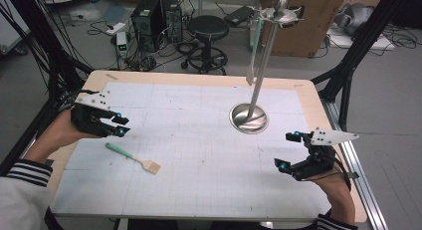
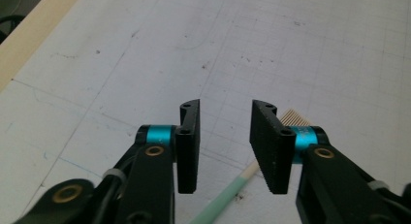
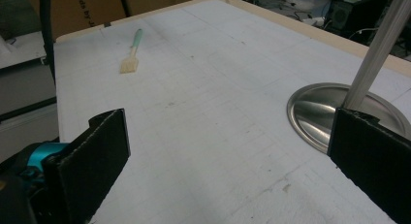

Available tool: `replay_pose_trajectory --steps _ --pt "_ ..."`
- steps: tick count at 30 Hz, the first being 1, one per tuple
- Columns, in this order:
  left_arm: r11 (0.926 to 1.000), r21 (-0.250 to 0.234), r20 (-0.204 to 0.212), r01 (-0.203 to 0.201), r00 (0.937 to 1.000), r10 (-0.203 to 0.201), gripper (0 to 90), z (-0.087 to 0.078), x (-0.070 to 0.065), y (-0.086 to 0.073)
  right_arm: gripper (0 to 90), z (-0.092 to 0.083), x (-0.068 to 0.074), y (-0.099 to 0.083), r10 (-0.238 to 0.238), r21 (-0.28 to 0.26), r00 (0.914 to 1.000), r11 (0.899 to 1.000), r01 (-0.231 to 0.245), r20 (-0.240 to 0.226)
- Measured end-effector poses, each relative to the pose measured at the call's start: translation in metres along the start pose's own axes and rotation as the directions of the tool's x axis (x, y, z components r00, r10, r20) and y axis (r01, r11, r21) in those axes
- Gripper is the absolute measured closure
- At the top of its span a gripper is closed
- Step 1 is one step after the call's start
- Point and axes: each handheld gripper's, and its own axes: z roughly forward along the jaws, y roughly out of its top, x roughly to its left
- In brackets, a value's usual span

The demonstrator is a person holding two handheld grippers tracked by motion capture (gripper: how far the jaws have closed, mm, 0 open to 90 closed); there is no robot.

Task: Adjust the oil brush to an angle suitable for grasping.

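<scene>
Now, from above, my left tongs (image 1: 119, 125) hover empty over the worktop (image 1: 199, 155), the brush (image 1: 133, 158) lying loose just below. Along those tongs, the jaws stand partly apart, gripping nothing. My right tongs (image 3: 228, 161) gape wide; next I must lower and clamp the brush handle.

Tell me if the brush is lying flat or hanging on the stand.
Lying flat: the brush rests on the table, apart from the stand and below the left gripper.

L hand-held gripper (image 1: 121, 125): jaws part-open, empty | R hand-held gripper (image 1: 289, 151): jaws wide, empty
</scene>
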Motion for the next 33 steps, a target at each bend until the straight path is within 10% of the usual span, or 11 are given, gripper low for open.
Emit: replay_pose_trajectory --steps 10,33 --pt "0.9879 0.143 0.02 -0.06 0.9981 0.058 89.6 0.017 0.009 -0.007 0.1 -0.001 0.0 0.0 0.0 -0.002 1.0 1.0 0.0 0.001" --pt "0.9476 0.297 0.121 -0.118 0.9889 0.085 90.0 0.048 0.033 -0.043 0.1 0.004 -0.001 -0.001 0.001 0.025 1.0 1.0 -0.001 0.001"
